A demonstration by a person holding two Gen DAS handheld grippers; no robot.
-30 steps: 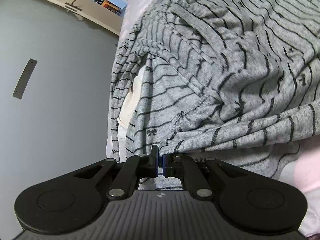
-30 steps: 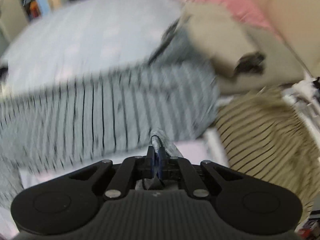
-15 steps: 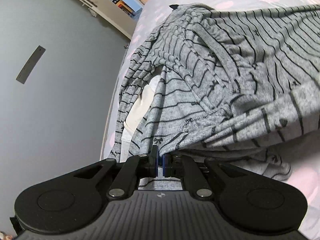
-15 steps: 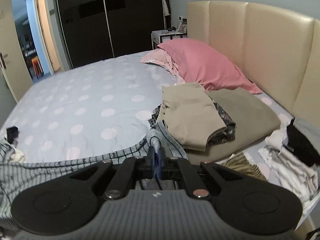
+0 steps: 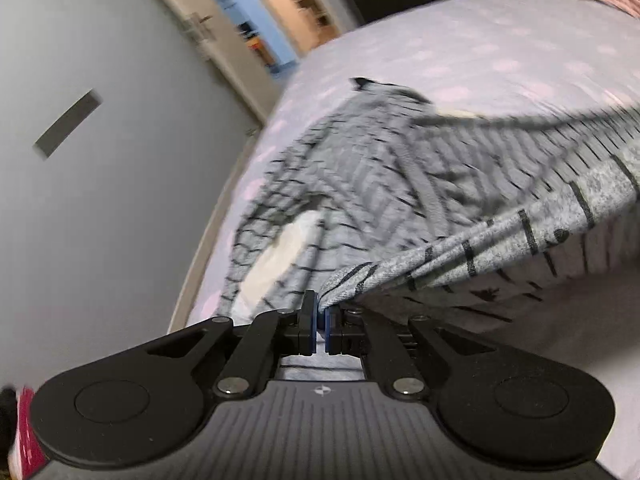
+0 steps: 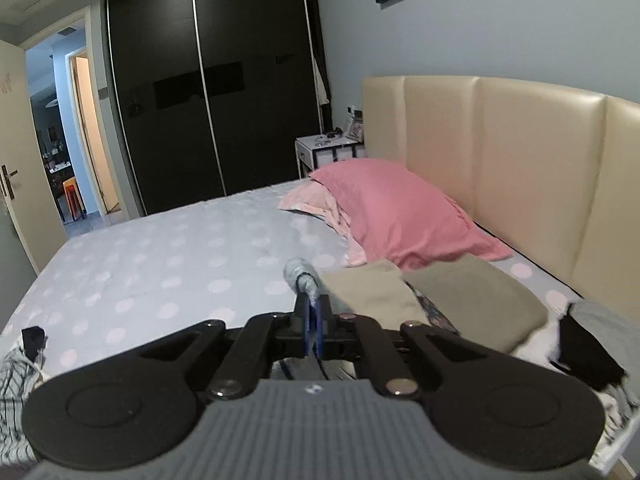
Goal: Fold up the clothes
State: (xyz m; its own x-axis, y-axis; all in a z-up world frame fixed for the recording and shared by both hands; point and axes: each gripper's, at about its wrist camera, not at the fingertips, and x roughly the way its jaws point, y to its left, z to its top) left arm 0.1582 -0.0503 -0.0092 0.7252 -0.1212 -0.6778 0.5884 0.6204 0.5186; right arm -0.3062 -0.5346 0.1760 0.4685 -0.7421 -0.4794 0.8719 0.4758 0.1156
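A grey garment with thin black stripes [image 5: 400, 184] lies spread on the dotted bedsheet [image 5: 460, 52], its near edge lifted. My left gripper [image 5: 320, 322] is shut on that edge; the cloth stretches up and to the right from the pads. My right gripper [image 6: 311, 330] is shut on another bunched corner of the grey striped garment [image 6: 302, 276], held above the bed. A bit of the striped cloth shows at the lower left of the right wrist view [image 6: 16, 380].
Folded tan and olive clothes [image 6: 452, 300] sit stacked near the pink pillows [image 6: 396, 216] by the beige headboard [image 6: 520, 184]. More loose clothes [image 6: 588, 344] lie at the right. A grey wall [image 5: 100, 180] runs along the bed's left edge. Dark wardrobe [image 6: 208, 100] and open doorway beyond.
Both grippers have risen and tilted up with the garment still clamped. The right view now looks across the bed to the headboard; the striped cloth has dropped below it.
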